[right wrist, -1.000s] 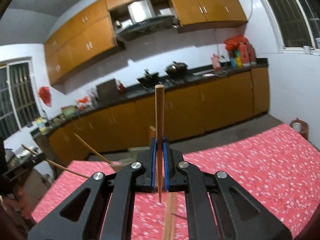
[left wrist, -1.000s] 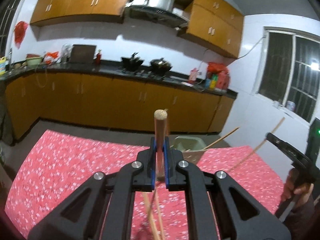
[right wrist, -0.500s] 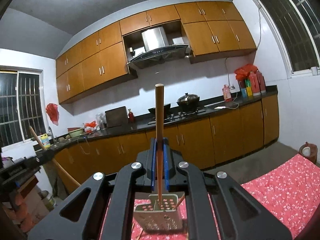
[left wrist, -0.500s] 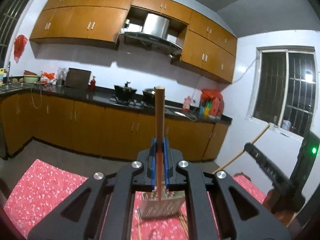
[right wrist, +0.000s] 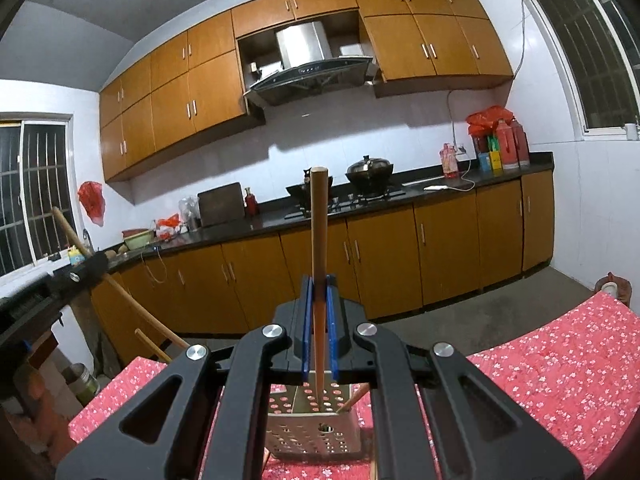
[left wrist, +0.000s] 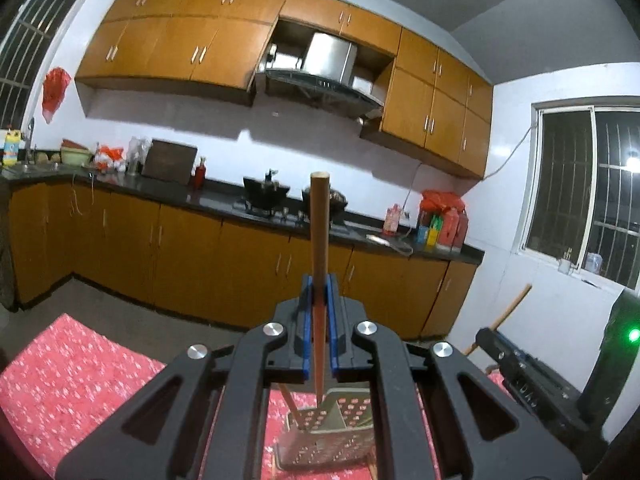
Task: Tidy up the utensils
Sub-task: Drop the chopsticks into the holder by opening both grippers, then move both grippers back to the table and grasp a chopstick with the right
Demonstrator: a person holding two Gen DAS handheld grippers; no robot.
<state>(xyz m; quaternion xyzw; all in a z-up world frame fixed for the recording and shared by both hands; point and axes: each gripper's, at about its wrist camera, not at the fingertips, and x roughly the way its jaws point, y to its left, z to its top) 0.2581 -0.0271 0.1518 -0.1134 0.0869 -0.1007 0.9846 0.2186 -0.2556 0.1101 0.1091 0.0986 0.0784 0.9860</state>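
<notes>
The left claw [left wrist: 319, 332] is clenched on a wooden chopstick [left wrist: 320, 240], which stands upright between its blue pads, thick end up and thin tip pointing down. Just below and in front of this claw stands the perforated metal holder [left wrist: 324, 444] on the red flowered tabletop [left wrist: 72, 376], and the tip hangs over the open top of the holder, seemingly not yet inside it. The right claw [right wrist: 319, 332] is also clenched, on a second chopstick [right wrist: 319, 240] held in the same upright way, with its tip just above the same holder [right wrist: 316, 432] below it. In the holder at least one chopstick already leans [right wrist: 354, 400], so part of the sorting seems to be done. A few more sticks seem to lie on the tabletop beside the base of the holder, under the claws, but they are mostly hidden. I judge the task to be in the middle: what is left is to lower both held chopsticks into the holder, release them, and then collect whatever remains on the tabletop.
</notes>
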